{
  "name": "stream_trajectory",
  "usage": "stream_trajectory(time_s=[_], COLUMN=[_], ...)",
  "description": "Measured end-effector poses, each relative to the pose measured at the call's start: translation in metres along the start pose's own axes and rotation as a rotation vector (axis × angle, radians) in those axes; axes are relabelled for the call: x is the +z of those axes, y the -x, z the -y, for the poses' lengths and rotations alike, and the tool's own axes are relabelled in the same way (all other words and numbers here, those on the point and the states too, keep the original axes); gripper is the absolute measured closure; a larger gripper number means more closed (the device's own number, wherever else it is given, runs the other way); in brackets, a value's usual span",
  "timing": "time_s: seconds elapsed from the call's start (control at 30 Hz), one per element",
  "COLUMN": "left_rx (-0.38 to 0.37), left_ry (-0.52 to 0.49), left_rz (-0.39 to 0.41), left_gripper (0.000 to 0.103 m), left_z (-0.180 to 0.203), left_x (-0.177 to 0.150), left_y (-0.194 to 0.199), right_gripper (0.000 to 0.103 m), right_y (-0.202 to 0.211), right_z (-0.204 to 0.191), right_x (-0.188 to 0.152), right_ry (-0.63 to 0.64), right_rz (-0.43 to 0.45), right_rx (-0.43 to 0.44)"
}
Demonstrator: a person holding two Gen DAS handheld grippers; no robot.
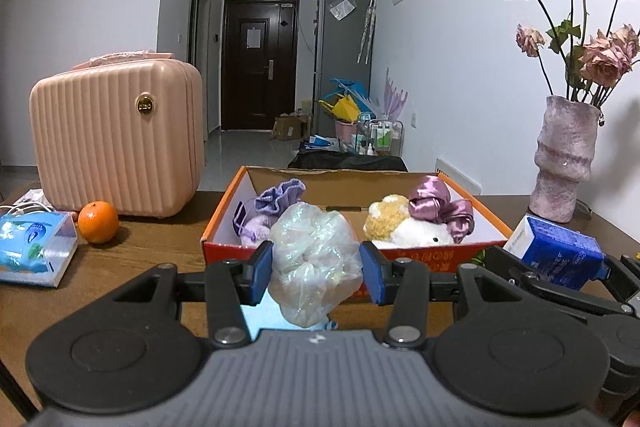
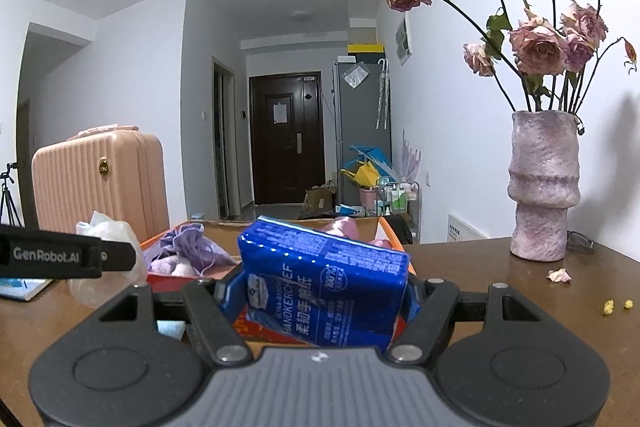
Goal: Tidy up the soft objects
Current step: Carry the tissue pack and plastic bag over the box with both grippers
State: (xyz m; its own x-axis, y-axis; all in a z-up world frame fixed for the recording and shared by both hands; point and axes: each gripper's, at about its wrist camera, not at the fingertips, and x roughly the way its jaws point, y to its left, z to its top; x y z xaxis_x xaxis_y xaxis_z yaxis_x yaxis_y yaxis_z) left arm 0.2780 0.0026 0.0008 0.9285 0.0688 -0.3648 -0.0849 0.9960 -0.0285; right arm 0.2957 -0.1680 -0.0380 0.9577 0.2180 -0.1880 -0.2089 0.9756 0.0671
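Left gripper [image 1: 317, 269]: its blue pads [image 1: 262, 273] press both sides of a crinkled clear bag [image 1: 314, 263], so it is clenched on the bag.
Bag: held in the air just before the near wall of the box [image 1: 416, 257], partly over its near edge.
Right gripper [image 2: 322, 301]: it grasps a blue tissue pack [image 2: 324, 287] between its fingers; the pack is tilted.
Tissue pack: in front of the box, at its right near corner; in the left view it shows at the right side of the box [image 1: 560, 253].
Box: orange cardboard, open on top, on the brown table [image 1: 152, 251].
Inside the box: a purple pouch [image 1: 276, 199] at the left; a yellow and white plush toy [image 1: 404, 227] at the right, with a shiny mauve bow [image 1: 438, 207] touching it from behind.
Left of the box: a pink case [image 1: 116, 139], an orange [image 1: 98, 221] just before it, and a light blue wipes pack [image 1: 36, 247] further left.
Right of the box: a pink vase [image 1: 564, 163] with dried roses [image 1: 600, 59].
Near the vase: a fallen petal [image 2: 559, 275] and two small yellow crumbs [image 2: 618, 305] on the table.
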Motion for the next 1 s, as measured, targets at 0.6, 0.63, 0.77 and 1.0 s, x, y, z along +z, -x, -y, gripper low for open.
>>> stream_trajectory(time_s=[0.6,0.63,0.77,1.0], left_rx=[0.008,0.011,0.015,0.021], left_ry=[0.011,0.012,0.015,0.013], left_rz=[0.018,0.017,0.007,0.012], left_gripper=[0.055,0.055,0.055,0.055], left_z=[-0.003,-0.003,-0.005,-0.007], left_x=[0.018,0.019,0.021,0.027], left_y=[-0.044,-0.047,-0.059,-0.078], right_gripper=[0.033,0.033,0.033,0.033], right_y=[-0.032,-0.034,-0.045,-0.069], right_z=[-0.001,-0.002,-0.002,0.0], right_x=[0.004,0.004,0.006,0.01], right_ry=[0.004,0.005,0.014,0.021], right_rz=[0.001,0.001,0.003,0.009], right_rx=[0.001,0.002,0.005,0.015])
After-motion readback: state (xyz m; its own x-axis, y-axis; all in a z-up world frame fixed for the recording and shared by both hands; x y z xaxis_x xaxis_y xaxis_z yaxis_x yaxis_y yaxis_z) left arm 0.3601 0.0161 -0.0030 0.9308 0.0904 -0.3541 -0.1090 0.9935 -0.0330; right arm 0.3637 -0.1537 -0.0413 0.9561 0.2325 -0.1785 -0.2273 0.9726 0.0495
